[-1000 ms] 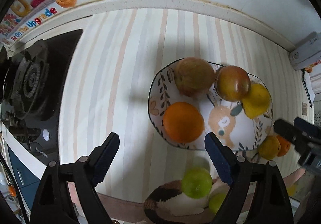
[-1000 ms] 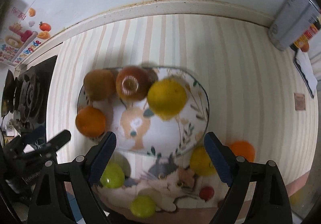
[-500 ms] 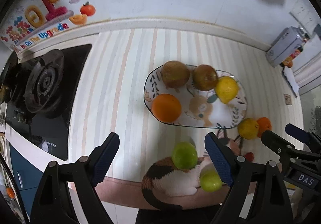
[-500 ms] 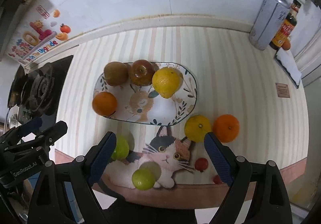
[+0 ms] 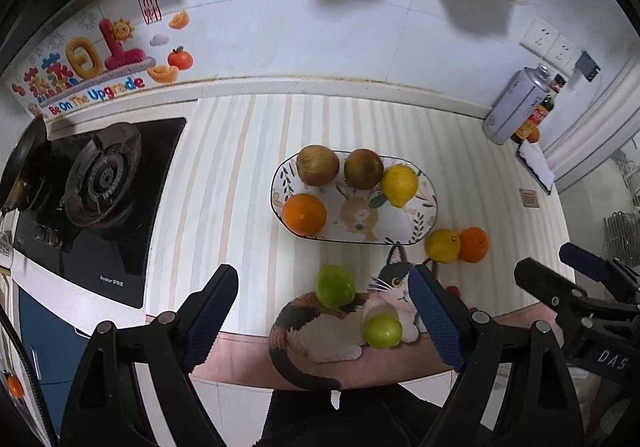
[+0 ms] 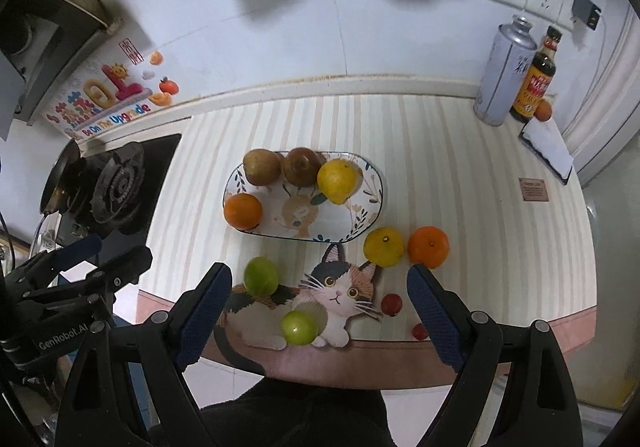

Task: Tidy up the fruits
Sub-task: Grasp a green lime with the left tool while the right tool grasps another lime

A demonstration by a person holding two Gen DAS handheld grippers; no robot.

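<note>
- While both grippers hang above the striped counter, the oval plate serves as the landmark for all positions below.
- Left gripper: jaws wide apart, nothing between the pads; it points steeply down at the counter's near edge.
- Right gripper: jaws likewise wide apart and empty. In the left wrist view it shows at the far right edge.
- On the plate: two brown fruits side by side along the far rim, a lemon touching the second brown fruit, an orange at the left end near the front rim.
- The plate's right front portion is bare, showing a printed animal figure.
- Just off the plate's right front corner: a yellow citrus and a second orange, close together on the counter.
- In front of the plate: a cat mat lying at the counter edge.
- Green fruit A at the mat's left end; green fruit B on the mat's front edge.
- Two small red fruits on the counter just right of the mat.
- Left of the plate, well apart: gas burner.
- Far right of the plate, against the wall: canister and sauce bottle, touching or nearly so.
</note>
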